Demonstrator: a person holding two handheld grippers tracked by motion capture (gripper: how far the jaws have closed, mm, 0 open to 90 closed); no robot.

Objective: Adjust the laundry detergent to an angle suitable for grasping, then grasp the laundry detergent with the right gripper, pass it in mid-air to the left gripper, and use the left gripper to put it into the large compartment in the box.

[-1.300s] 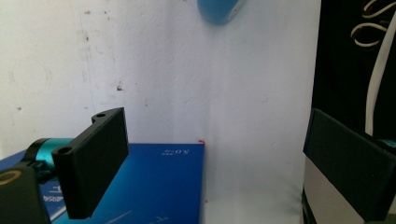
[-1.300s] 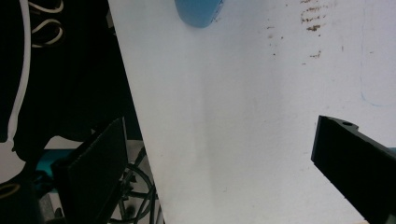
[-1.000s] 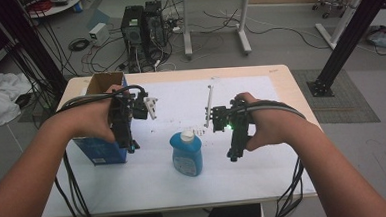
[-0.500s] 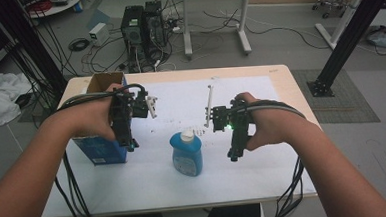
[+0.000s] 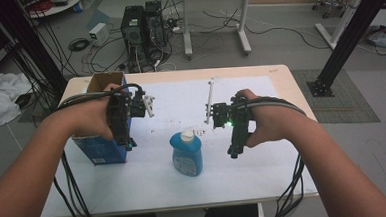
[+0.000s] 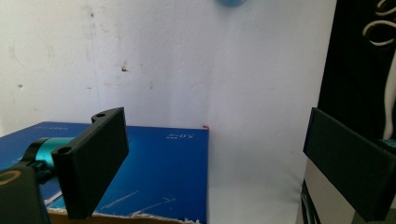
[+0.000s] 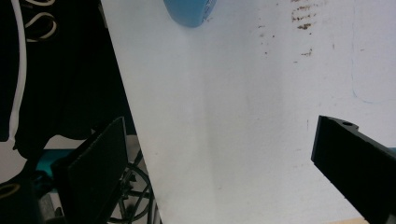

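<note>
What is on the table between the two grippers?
In the high view, a blue bottle with a white cap stands on the white table cover between the left gripper and the right gripper; neither touches it.

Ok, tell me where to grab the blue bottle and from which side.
Grip the blue bottle across its flat body below the white cap, coming level from the right with the right tongs. It stands upright between the two open tongs, and the body probably gives the pads more surface than the narrow cap.
</note>
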